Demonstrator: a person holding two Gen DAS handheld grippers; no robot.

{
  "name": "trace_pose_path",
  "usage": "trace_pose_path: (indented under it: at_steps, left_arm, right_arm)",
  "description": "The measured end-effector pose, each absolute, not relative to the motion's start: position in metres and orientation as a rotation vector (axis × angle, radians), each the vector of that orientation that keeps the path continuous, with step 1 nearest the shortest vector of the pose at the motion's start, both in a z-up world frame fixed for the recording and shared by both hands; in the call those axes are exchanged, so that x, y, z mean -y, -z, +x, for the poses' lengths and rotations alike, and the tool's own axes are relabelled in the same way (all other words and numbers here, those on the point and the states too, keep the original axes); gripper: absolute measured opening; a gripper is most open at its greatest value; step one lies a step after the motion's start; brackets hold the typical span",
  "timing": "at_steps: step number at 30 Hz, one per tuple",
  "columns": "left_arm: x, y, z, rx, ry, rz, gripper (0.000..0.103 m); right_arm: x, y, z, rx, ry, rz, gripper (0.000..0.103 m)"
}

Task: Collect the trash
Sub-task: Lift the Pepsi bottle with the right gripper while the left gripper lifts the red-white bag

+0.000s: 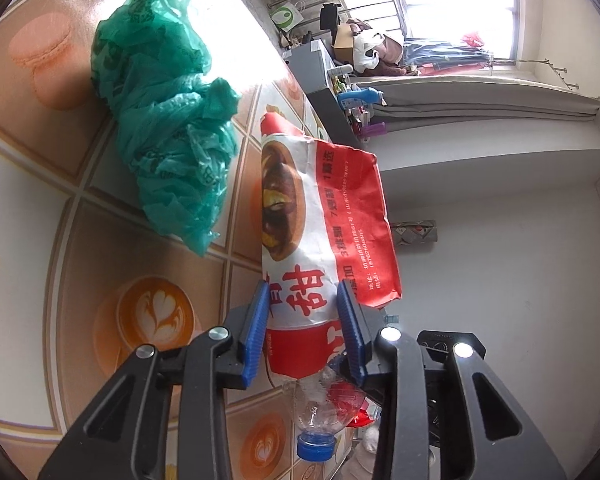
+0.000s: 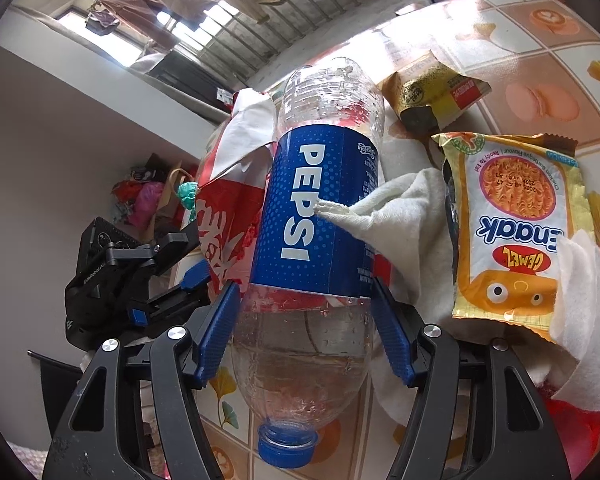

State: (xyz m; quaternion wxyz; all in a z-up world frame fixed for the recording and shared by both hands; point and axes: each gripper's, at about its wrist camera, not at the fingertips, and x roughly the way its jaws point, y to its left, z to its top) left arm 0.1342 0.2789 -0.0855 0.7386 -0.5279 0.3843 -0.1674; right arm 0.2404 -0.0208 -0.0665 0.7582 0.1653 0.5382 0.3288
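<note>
The Pepsi bottle (image 2: 320, 216) hangs between the blue pads of the right gripper (image 2: 306, 332), which clamp its clear shoulder; its long axis runs along the fingers, blue cap nearest the camera, base pointing far toward the table (image 2: 540, 60). Just left of it stands the red and white paper bag (image 1: 320, 216), its lower part pinched by the left gripper (image 1: 304, 332), mouth uppermost. I judge the bottle must swing left, above that mouth. The noodle packet (image 2: 512, 232) and white cloth (image 2: 400, 216) lie right
</note>
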Motion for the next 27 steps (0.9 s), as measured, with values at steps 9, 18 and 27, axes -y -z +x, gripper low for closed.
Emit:
trace_pose_path:
  at_steps: [9,18,27]
  left_arm:
    - [-0.276,0.091,0.142,-0.869,0.415,-1.218,0.041]
    - [-0.28,0.086,0.139,-0.82,0.473,-1.269,0.056]
    - [-0.289,0.075,0.134,-0.804,0.429,-1.232,0.056]
  right_arm:
    - [0.023,0.067,0.236,-1.169,-0.755,0.374,0.061]
    - [0.019,0.058,0.233,-1.146,-0.861,0.378,0.061]
    - [0.047,0.049,0.238,-1.069,-0.774,0.428,0.061]
